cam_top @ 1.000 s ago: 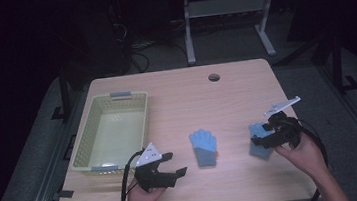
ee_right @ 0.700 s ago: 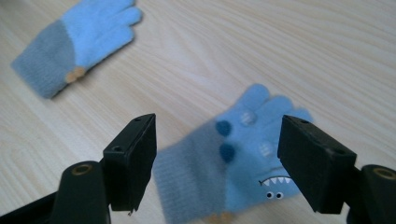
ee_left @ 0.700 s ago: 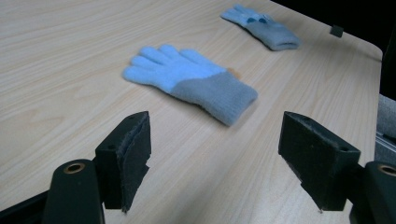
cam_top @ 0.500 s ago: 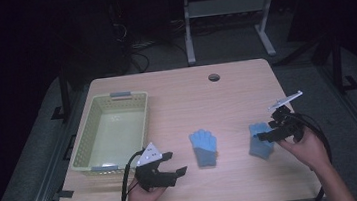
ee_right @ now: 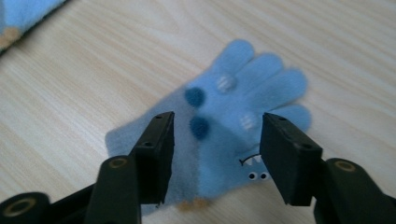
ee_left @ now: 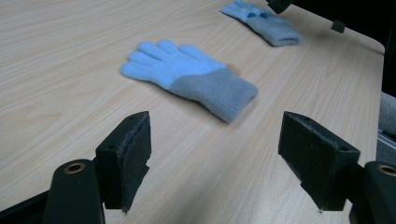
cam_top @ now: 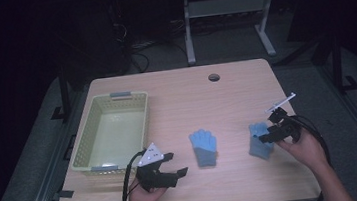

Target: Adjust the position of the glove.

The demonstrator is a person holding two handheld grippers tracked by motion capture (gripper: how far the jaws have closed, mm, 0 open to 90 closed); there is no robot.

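High view: fixed overhead from the person's side, looks forward and down, takes in the whole table [cam_top: 235,82] and floor beyond. Left gripper view: low over the tabletop, faces across it, mid glove [ee_left: 189,79] near, far glove [ee_left: 261,21] behind. Right gripper view: close, steep down on the far glove [ee_right: 233,116]. Both gloves show in high and left views; mid glove [cam_top: 204,147], far glove [cam_top: 259,142].

table [cam_top: 175,88]: light wood, round hole near far edge | basket [cam_top: 82,150]: pale yellow-green, far left | left gripper [cam_top: 173,165]: near edge, jaws apart, beside basket | plain blue glove [cam_top: 204,147]: flat, mid-table | right gripper [cam_top: 266,135]: over second blue glove [cam_top: 258,145]
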